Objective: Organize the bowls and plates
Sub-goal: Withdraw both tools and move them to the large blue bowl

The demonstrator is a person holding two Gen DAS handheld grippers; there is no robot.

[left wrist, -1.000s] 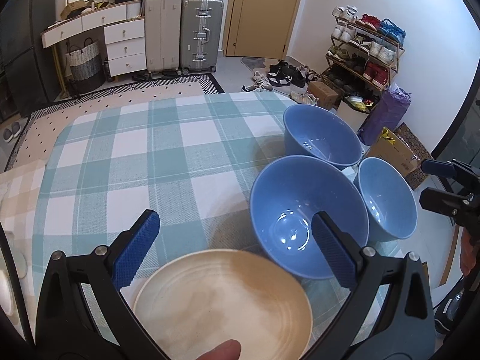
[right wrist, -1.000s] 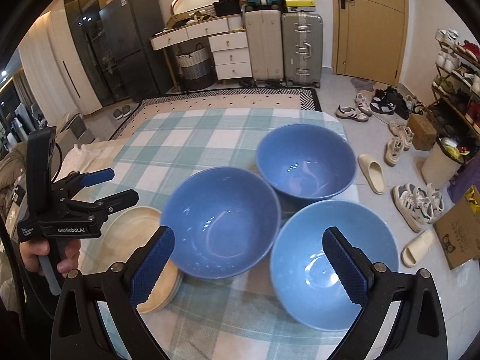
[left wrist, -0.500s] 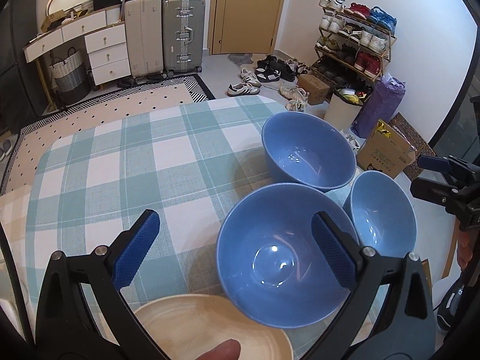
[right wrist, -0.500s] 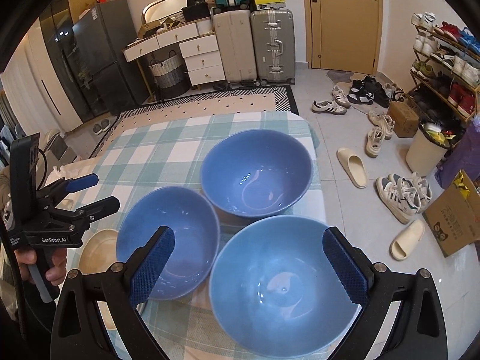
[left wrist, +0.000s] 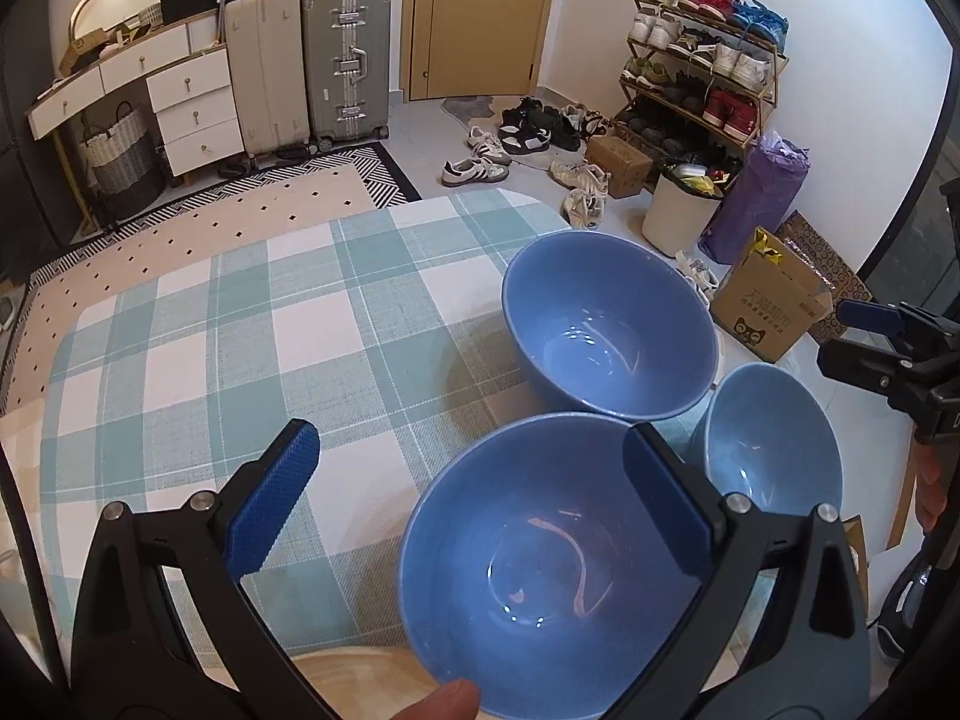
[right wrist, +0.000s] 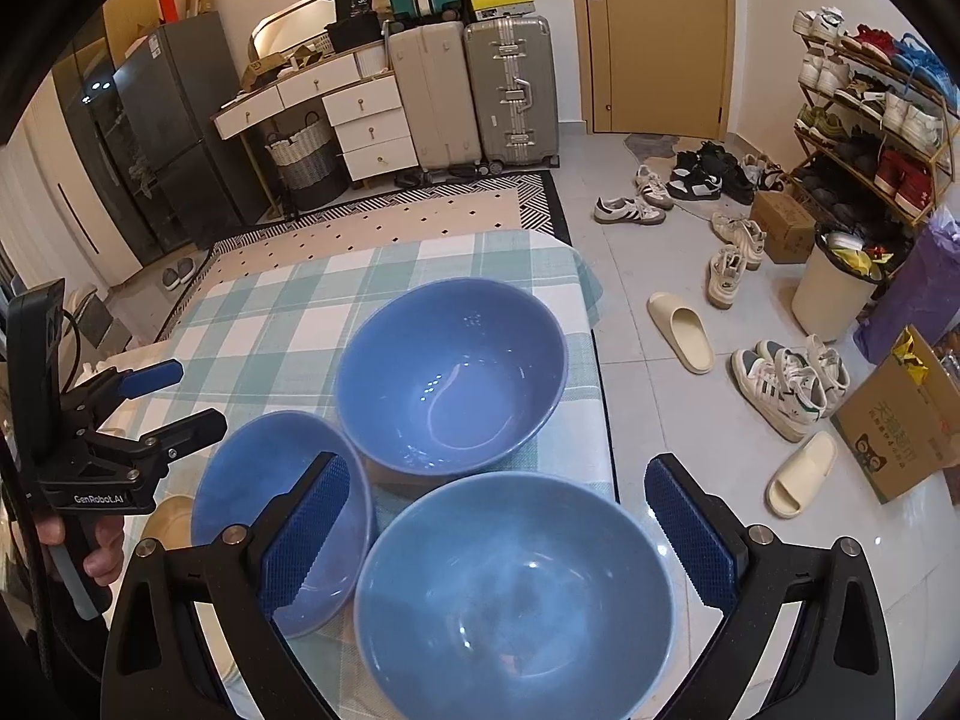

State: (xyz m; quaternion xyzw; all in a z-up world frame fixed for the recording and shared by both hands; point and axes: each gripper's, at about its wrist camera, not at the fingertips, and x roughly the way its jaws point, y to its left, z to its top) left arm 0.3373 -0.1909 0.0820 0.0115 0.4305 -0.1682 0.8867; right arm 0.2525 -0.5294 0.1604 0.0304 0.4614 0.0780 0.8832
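Note:
Three blue bowls stand close together on the checked tablecloth (left wrist: 252, 324). In the left wrist view my left gripper (left wrist: 471, 501) hangs open over the nearest bowl (left wrist: 540, 570), its right finger above the rim. Beyond it are the far bowl (left wrist: 606, 330) and the right bowl (left wrist: 774, 438). A beige plate (left wrist: 360, 678) peeks in at the bottom edge. In the right wrist view my right gripper (right wrist: 498, 534) is open above the near bowl (right wrist: 516, 594), with the far bowl (right wrist: 450, 378), the left bowl (right wrist: 282, 510) and the plate (right wrist: 171, 522) around it. Nothing is held.
The bowls sit near the table's right edge (right wrist: 603, 420), with floor, slippers (right wrist: 684, 330) and shoes beyond it. A cardboard box (left wrist: 774, 306) and a bin (left wrist: 678, 210) stand on the floor. A thumb (left wrist: 444, 702) shows at the bottom. The tablecloth's left half is bare.
Both grippers have shifted right, still open. The left one now hangs over the nearest blue bowl and the plate has slid almost out of view. The right one is centred over the edge-side bowl.

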